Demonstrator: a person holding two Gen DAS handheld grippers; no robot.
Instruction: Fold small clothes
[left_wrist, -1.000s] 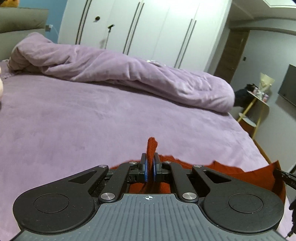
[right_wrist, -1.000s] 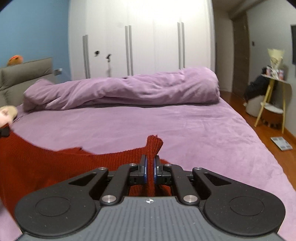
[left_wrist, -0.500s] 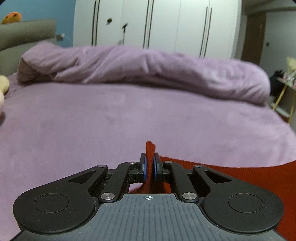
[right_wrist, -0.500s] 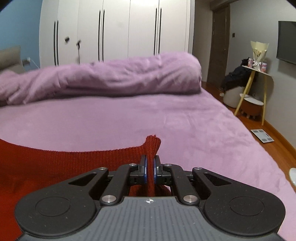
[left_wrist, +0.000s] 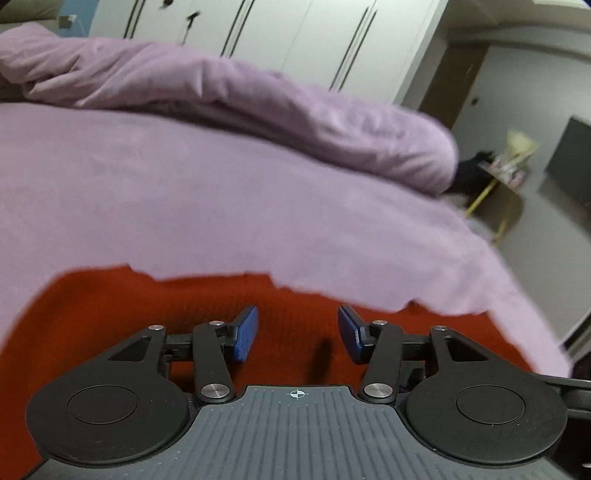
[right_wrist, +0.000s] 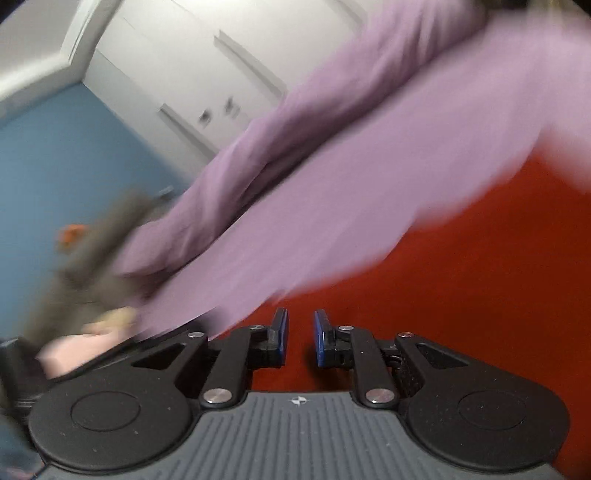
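Observation:
A red knitted garment (left_wrist: 184, 299) lies flat on the purple bed (left_wrist: 184, 192), under and just ahead of my left gripper (left_wrist: 297, 325), which is open and empty, its blue pads wide apart above the cloth. The right wrist view is tilted and blurred by motion. My right gripper (right_wrist: 299, 332) is open with a narrower gap and holds nothing. The red garment (right_wrist: 480, 266) fills the right and lower part of that view.
A rolled purple duvet (left_wrist: 258, 96) lies across the far side of the bed. White wardrobes (left_wrist: 295, 40) stand behind it. The bed's right edge drops to the floor by a small yellow-legged table (left_wrist: 498, 184). A headboard and blue wall (right_wrist: 55, 166) are at the left.
Both grippers were shut on the garment's edge and have opened and let go. The garment now lies on the bed. The right gripper has rolled sharply and is moving fast.

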